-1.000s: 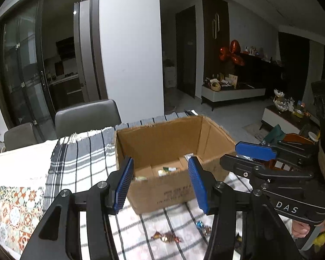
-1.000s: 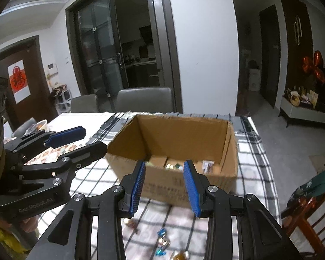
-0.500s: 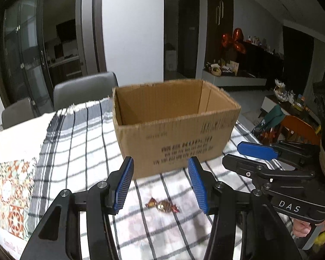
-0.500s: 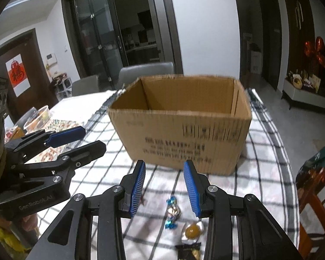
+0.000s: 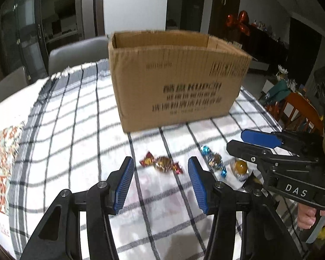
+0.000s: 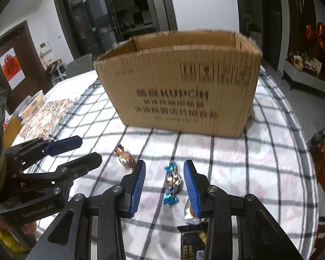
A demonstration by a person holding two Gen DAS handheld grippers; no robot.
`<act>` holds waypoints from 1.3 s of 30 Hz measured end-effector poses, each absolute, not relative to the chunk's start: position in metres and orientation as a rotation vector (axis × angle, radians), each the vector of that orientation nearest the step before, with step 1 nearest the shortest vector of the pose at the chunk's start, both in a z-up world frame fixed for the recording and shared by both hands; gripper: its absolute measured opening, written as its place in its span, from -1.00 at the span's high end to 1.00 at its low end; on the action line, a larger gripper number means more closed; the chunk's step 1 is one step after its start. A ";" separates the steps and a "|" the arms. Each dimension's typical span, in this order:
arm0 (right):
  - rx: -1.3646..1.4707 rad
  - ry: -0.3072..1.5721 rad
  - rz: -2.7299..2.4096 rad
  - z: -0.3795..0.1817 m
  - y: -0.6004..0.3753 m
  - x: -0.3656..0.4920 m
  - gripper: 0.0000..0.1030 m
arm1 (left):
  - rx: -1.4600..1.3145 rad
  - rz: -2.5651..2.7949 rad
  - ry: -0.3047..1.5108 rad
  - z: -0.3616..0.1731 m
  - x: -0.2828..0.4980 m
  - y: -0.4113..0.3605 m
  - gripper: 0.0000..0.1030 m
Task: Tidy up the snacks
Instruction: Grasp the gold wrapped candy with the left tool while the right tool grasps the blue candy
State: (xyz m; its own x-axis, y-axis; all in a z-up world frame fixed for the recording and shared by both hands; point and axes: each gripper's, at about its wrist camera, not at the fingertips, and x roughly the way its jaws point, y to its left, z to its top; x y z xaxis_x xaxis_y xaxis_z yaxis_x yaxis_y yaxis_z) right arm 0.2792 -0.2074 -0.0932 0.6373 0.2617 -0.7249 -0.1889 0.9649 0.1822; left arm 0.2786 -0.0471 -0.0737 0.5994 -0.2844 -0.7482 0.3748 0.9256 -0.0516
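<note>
An open cardboard box (image 5: 175, 80) stands on the checked tablecloth (image 5: 71, 130); it also shows in the right wrist view (image 6: 184, 86). My left gripper (image 5: 160, 184) is open, low over a red-gold wrapped candy (image 5: 162, 163). My right gripper (image 6: 164, 185) is open around a blue-wrapped candy (image 6: 172, 181), not touching it. The red-gold candy (image 6: 124, 157) lies to its left. A gold round candy (image 5: 240, 166) and a dark packet (image 6: 192, 242) lie by the right gripper.
Grey chairs (image 5: 75, 54) stand behind the table. A patterned mat (image 5: 0, 160) covers the table's left part, with a white basket (image 6: 32, 106) on it. An orange wooden chair (image 5: 301, 112) stands at the right table edge.
Both grippers have dropped from above the box down toward the table in front of it, so the box's inside is hidden and the candies lie close between the fingers. Both stay open.
</note>
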 end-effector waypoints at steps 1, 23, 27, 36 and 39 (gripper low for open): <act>0.095 0.850 0.260 -0.097 -0.207 0.279 0.27 | 0.115 -0.381 0.855 -0.077 0.280 -0.047 0.01; 0.136 0.936 0.256 -0.137 -0.205 0.297 0.29 | 0.067 -0.365 0.969 -0.121 0.321 -0.063 0.26; 0.133 0.938 0.263 -0.138 -0.205 0.300 0.39 | 0.076 -0.353 0.978 -0.125 0.325 -0.069 0.29; 0.124 0.948 0.252 -0.146 -0.203 0.305 0.51 | 0.080 -0.349 0.988 -0.132 0.328 -0.072 0.33; 0.123 0.943 0.249 -0.146 -0.203 0.304 0.56 | 0.073 -0.358 0.984 -0.131 0.328 -0.070 0.39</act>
State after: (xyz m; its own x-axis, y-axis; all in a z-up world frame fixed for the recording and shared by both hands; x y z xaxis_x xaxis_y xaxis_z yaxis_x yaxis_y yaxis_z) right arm 0.3044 -0.2031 -0.1463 0.5615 0.2639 -0.7843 -0.1571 0.9645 0.2121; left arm 0.3277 -0.0703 -0.1311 0.5003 -0.2627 -0.8250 0.3283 0.9393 -0.1000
